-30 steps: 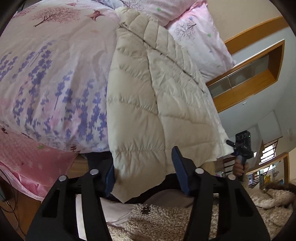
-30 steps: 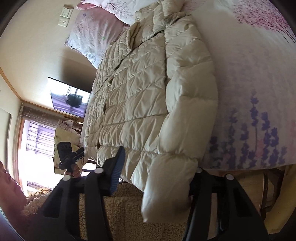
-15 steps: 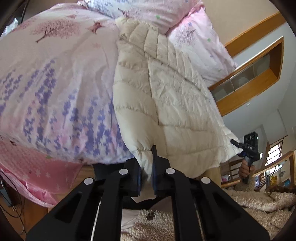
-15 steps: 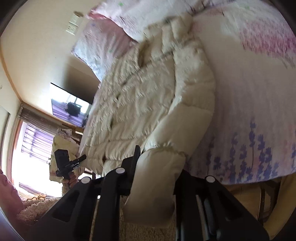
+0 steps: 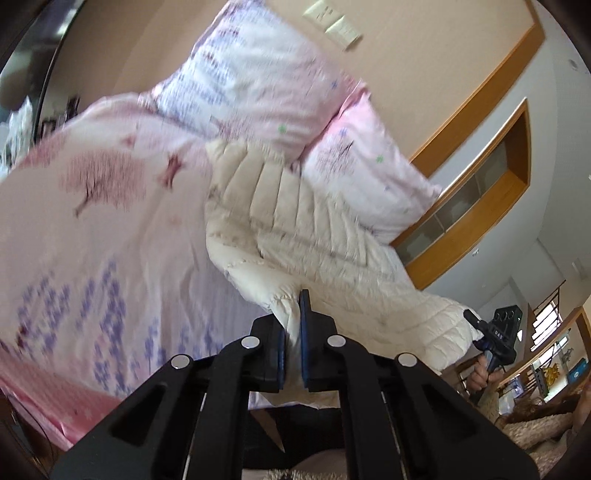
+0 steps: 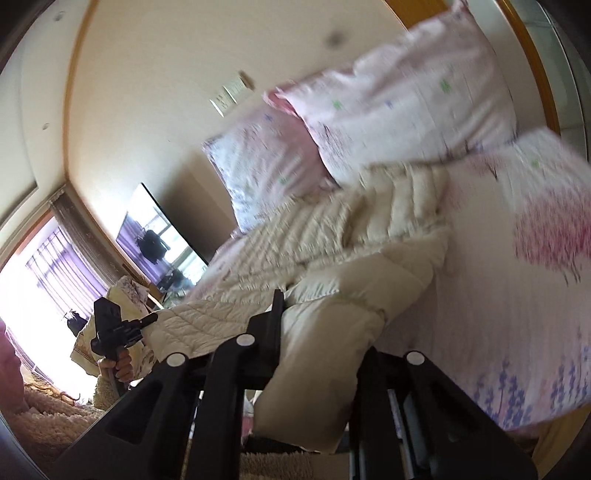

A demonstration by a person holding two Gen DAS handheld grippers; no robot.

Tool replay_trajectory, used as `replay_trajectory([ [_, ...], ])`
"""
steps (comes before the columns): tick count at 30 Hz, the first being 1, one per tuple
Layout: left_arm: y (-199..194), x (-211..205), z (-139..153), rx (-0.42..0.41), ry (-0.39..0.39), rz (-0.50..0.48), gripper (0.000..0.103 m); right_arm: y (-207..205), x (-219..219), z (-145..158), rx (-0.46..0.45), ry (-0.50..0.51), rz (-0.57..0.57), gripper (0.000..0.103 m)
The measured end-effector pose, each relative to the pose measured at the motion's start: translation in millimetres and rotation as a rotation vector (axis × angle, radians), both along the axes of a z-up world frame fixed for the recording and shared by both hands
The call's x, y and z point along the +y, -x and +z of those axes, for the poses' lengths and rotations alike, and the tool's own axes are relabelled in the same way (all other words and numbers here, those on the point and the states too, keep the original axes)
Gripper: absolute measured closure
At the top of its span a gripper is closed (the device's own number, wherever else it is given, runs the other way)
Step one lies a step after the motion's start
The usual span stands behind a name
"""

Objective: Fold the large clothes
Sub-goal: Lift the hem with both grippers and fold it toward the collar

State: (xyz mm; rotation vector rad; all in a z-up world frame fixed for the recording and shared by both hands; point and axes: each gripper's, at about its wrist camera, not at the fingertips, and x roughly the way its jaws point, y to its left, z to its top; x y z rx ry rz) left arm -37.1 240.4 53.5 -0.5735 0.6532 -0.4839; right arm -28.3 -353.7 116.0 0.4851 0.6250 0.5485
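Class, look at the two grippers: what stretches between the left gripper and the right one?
The cream puffer jacket: the left gripper and right gripper each clamp a bottom corner, its hem spanning between, shown in both wrist views.

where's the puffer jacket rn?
Puffer jacket lies on the floral duvet below the pillows, its hem pinched by left gripper and right gripper.

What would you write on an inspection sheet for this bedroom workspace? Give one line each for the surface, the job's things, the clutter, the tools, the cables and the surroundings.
Surface: bed quilt, pink with tree and lavender prints.
Job's things: cream puffer jacket lying on the quilt, its lower end lifted off the bed by both tools.
Clutter: two floral pillows at the jacket's far end.
Tools: left tool shut on the jacket's hem corner; right tool gripping the other, thicker end.
Cables: nothing seen.
Surroundings: wall switch plate, wood-framed niche, television, bright window.
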Motion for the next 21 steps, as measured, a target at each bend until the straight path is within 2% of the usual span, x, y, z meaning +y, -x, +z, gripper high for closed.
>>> replay_trajectory([
  [5, -12, 6, 30, -0.077, -0.004, 0.027, 0.098, -5, 0, 23, -0.082, -0.026, -0.034, 0.09],
  [9, -37, 7, 50, -0.124, 0.017, 0.054, 0.098, -23, 3, 40, -0.132, -0.013, -0.085, 0.09],
  [14, -78, 10, 62, -0.139, 0.042, 0.092, 0.098, -62, 10, 53, -0.16, 0.04, -0.148, 0.09],
  [18, -125, 15, 68, -0.126, 0.091, 0.111, 0.098, -96, 13, 60, -0.174, 0.069, -0.173, 0.09],
  [21, -156, 17, 71, -0.112, 0.091, 0.126, 0.098, -130, 15, 65, -0.167, 0.092, -0.196, 0.09],
])
